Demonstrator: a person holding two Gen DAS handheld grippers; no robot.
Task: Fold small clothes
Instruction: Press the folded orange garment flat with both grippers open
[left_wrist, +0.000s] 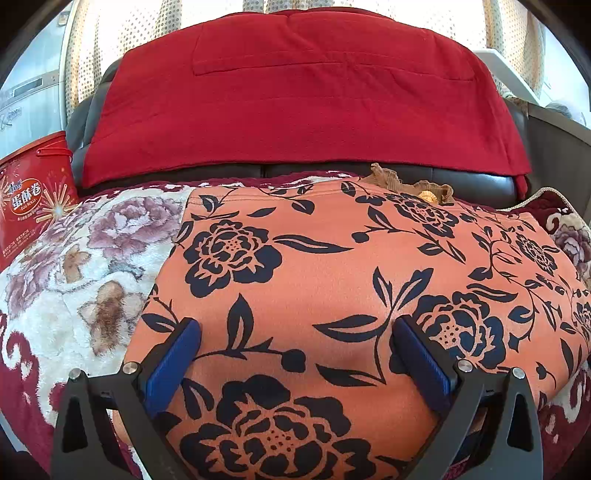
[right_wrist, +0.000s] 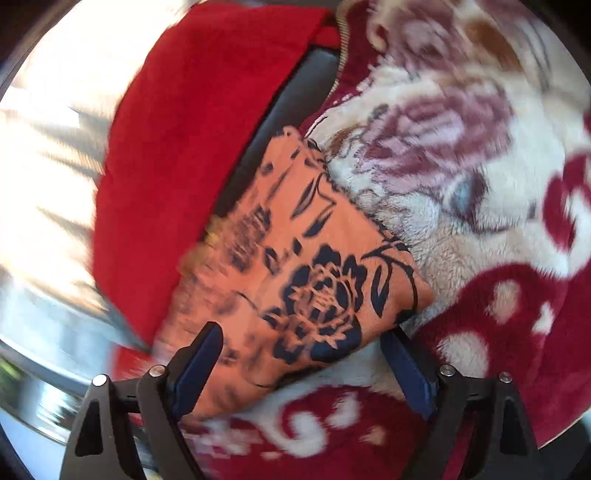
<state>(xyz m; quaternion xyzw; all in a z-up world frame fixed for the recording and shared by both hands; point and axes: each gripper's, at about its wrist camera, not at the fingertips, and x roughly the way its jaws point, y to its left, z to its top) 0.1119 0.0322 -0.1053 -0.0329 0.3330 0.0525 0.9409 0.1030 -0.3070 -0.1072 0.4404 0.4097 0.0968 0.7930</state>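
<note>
An orange garment with a dark floral print lies folded flat on a fleece blanket. In the left wrist view my left gripper is open, its blue-padded fingers spread just over the garment's near part. A brown ruffled piece peeks out at the garment's far edge. In the blurred right wrist view the same garment lies on the blanket, and my right gripper is open, its fingers spread over the garment's near end.
A red cloth drapes over the dark sofa back behind the garment. A red egg-roll tin stands at the far left. The red cloth also shows in the right wrist view.
</note>
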